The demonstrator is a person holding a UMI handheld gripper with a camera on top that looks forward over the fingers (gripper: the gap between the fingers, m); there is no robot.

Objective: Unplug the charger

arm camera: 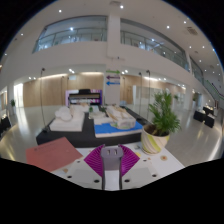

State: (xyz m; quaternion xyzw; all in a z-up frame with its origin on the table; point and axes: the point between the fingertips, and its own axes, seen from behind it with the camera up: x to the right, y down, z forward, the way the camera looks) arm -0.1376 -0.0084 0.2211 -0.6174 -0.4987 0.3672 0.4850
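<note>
My gripper (111,160) points out over a white table (168,160) toward a large lobby. A small grey-white charger (111,154) sits upright between the magenta pads (96,161); both fingers press against its sides. Two short dark marks show on its upper face. It is held above the table's edge. No cable or socket shows in this view.
A reddish-brown square board (52,153) lies on the table left of the fingers. A potted plant (158,122) in a pale pot stands right of them. Beyond are white sofas (118,118) on a dark rug, with a balcony above.
</note>
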